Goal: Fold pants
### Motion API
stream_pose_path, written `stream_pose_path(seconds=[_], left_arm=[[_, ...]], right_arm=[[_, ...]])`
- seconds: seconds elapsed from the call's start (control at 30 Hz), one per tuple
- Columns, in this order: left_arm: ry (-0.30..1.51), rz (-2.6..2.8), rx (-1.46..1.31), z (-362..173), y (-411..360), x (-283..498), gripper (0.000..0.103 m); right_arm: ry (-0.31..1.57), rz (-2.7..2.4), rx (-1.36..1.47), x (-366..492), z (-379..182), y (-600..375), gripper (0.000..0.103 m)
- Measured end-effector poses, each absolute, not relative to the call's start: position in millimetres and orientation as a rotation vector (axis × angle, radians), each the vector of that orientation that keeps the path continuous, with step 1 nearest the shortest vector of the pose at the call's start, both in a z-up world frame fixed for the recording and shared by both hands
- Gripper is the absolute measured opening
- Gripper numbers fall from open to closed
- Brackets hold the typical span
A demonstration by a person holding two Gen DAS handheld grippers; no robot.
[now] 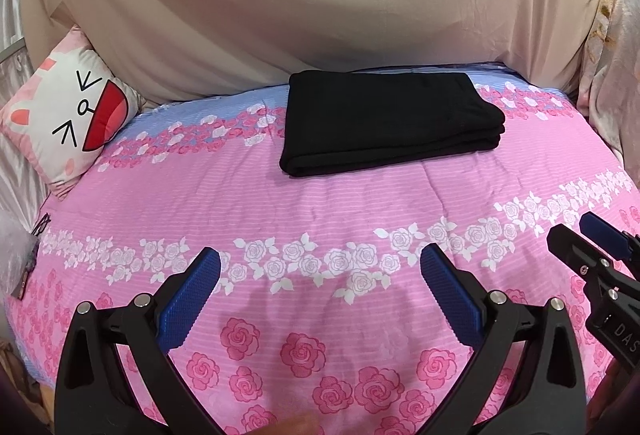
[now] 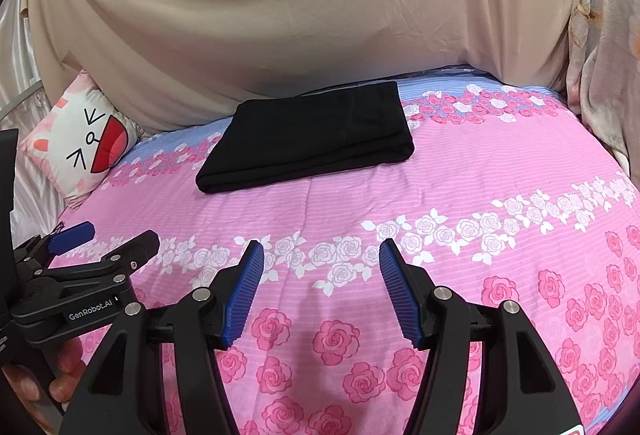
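Pants (image 1: 390, 121) on bed (image 1: 280, 203), pillow (image 1: 70, 115) left.

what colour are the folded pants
Plain black pants, no visible pattern; clearest in the left wrist view.

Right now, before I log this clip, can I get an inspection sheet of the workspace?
Surface: pink rose-print bedspread, smooth, with a blue band along the far edge.
Job's things: black pants folded into a flat rectangle, lying apart from both grippers.
Clutter: white cat-face cushion at the far left.
Grippers: left gripper open and empty; right gripper open and empty.
Cables: nothing seen.
Surroundings: beige draped sheet behind the bed; pale floral blanket at the right.
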State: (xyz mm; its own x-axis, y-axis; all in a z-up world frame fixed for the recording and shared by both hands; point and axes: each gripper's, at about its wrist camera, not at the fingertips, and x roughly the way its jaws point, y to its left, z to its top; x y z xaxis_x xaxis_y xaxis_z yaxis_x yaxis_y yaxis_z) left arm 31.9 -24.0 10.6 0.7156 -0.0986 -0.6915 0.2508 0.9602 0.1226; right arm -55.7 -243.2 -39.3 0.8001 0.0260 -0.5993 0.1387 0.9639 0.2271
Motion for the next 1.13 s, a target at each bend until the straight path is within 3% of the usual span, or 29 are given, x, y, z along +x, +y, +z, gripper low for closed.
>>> stream_pose_path(seconds=[1.13], left_arm=[[0.773, -0.206, 0.198, 0, -12, 31, 0.098]], right_arm=[[0.649, -0.065, 0.268, -54, -43, -241, 0.059]])
